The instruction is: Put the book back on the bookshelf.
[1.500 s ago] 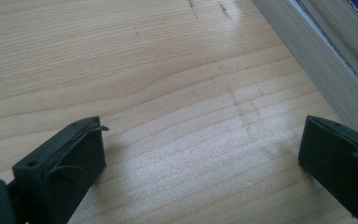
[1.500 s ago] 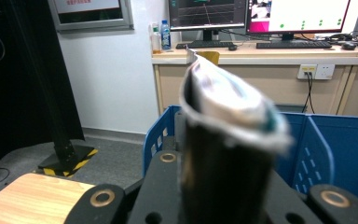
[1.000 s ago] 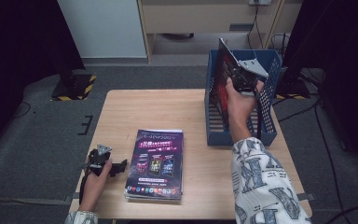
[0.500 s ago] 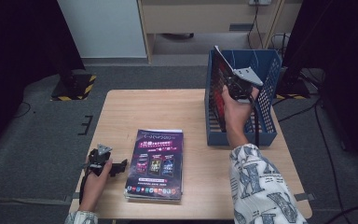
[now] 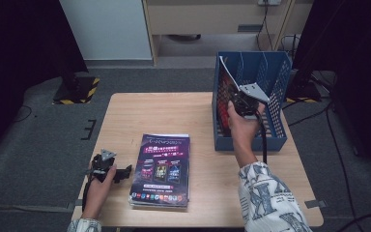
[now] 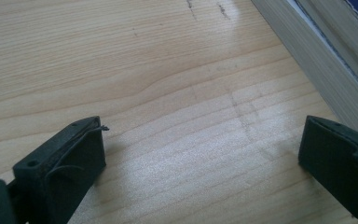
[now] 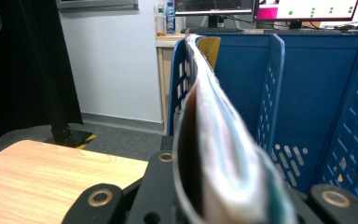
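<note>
My right gripper (image 5: 245, 102) is shut on a magazine (image 5: 228, 79) and holds it upright on edge inside the left slot of the blue file rack (image 5: 275, 87). In the right gripper view the magazine (image 7: 214, 135) runs edge-on from between the jaws toward the rack's dividers (image 7: 272, 88). A stack of magazines (image 5: 161, 169) with a dark purple cover lies flat at the table's front centre. My left gripper (image 5: 121, 173) rests on the table just left of that stack, open and empty; its view shows bare wood and the stack's edge (image 6: 317, 60) at right.
The wooden table (image 5: 149, 116) stands on grey carpet, with the rack at its right rear corner. A black stand base with yellow stripes (image 5: 75, 89) sits on the floor beyond the left rear. A cable (image 5: 263, 140) hangs from the right gripper.
My right gripper has carried the magazine down and slightly left, deeper into the rack's left slot. The left gripper and the stack have stayed put.
</note>
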Demonstrator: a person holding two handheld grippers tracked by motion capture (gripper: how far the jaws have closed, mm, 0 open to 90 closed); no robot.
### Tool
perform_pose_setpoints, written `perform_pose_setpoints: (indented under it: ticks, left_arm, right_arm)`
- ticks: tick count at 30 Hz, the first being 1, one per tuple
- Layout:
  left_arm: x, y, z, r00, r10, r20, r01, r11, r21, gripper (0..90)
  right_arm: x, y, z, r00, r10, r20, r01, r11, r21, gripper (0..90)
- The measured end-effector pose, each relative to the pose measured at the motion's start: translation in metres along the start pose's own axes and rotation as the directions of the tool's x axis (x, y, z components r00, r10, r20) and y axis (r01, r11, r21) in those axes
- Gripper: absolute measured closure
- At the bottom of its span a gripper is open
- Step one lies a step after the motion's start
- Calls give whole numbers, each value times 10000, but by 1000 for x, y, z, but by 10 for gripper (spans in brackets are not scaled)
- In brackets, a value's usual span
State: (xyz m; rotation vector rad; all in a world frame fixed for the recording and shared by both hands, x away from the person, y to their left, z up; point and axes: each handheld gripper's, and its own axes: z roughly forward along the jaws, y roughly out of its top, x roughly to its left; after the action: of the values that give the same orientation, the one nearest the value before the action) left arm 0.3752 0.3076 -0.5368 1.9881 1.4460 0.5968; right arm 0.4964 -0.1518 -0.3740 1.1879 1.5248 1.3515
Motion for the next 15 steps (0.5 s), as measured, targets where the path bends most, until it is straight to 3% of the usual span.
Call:
perform_pose_setpoints:
  ticks: [10,15]
  left_arm:
    - [0,0,0,10000,1,4,-1,10000,-5,0]
    - [0,0,0,10000,5,8,-5,10000,-11,0]
  right_arm:
    - [-2,-2,-3,9994,252,-252,-250,9997,77,826]
    - [3,0,0,9986,307,-439,-300,9994,153,762]
